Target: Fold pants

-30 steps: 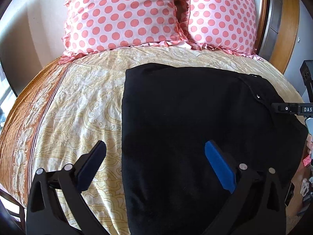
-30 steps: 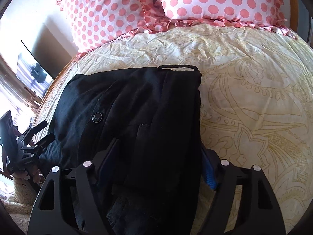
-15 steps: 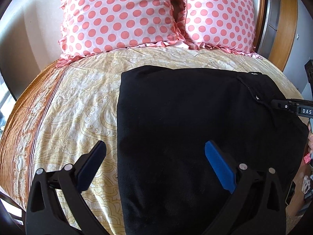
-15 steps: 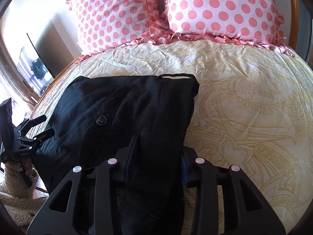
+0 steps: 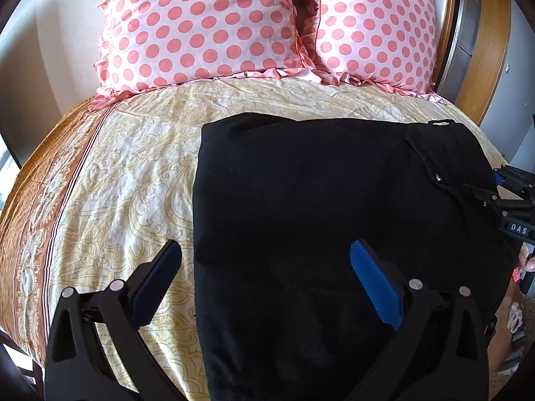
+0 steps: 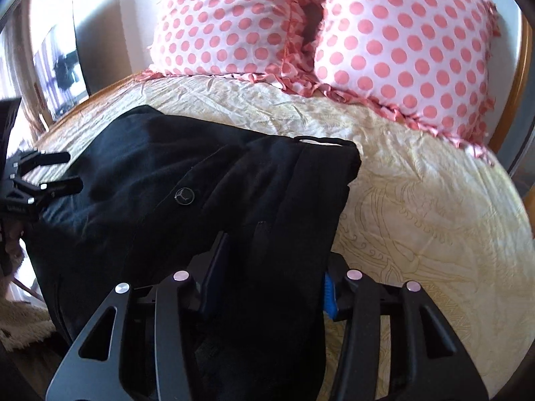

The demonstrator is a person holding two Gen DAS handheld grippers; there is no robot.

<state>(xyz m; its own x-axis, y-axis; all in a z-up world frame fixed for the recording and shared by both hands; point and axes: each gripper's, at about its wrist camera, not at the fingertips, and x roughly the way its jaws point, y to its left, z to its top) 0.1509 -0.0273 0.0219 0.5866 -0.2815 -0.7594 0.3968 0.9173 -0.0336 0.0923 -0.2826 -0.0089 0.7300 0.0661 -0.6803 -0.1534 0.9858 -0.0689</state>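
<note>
Black pants [image 5: 317,207] lie folded on the yellow patterned bedspread [image 5: 133,180]; they also show in the right wrist view [image 6: 214,200], with a button [image 6: 184,196] on top. My left gripper [image 5: 264,260] is open above the pants' left edge, one finger over the bedspread, one over the cloth. My right gripper [image 6: 271,267] is shut on a thick fold of the pants at their waistband end, cloth bunched between the fingers. The right gripper also shows at the right edge of the left wrist view [image 5: 501,187]. The left gripper shows at the left edge of the right wrist view [image 6: 50,173].
Two pink polka-dot pillows [image 5: 207,26] [image 5: 374,30] stand at the head of the bed against a wooden headboard [image 5: 491,43]. A framed picture [image 6: 60,67] leans by the wall on the left. A shaggy rug [image 6: 23,320] lies beside the bed.
My right gripper has closed on the pants' fold and lifted it slightly, tilting its view. The left gripper has stayed open and shifted a little.
</note>
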